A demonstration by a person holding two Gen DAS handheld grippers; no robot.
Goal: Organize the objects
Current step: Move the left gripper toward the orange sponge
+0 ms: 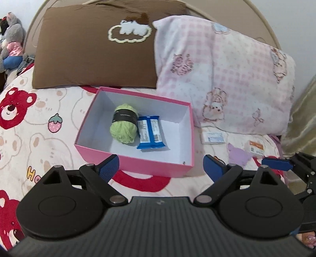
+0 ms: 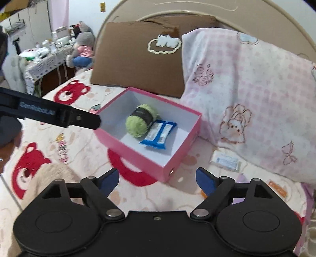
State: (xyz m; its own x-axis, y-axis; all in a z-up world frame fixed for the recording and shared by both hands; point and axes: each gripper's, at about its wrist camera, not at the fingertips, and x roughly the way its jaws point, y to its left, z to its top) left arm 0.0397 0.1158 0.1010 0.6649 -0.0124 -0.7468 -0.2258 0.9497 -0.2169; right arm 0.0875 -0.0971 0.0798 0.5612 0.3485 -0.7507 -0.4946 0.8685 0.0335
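Left tongs (image 1: 161, 168): jaws wide apart, nothing between them, held above the bedspread (image 1: 39, 126) just short of the box's near wall. Right tongs (image 2: 157, 180): jaws wide apart, empty, just short of the box's near corner. Box (image 1: 138, 165): pink outside, white inside, open-topped, lying on the bed straight ahead of the left tongs and ahead and slightly left of the right tongs. Yarn (image 1: 124, 126): green ball with a dark band, inside the box, toward its middle. Packet (image 1: 151, 132): blue and white, flat on the box floor, touching the yarn on its right. Cards: one pale (image 1: 214, 138) and one with an orange strip (image 1: 255, 147), on the bedspread right of the box, ahead and right of the left tongs. Brown pillow (image 1: 88, 51) and pink pillow (image 1: 223, 73): propped beyond the box against the headboard (image 2: 197, 11). Plush toy (image 2: 83, 49): far left, beside the bed.
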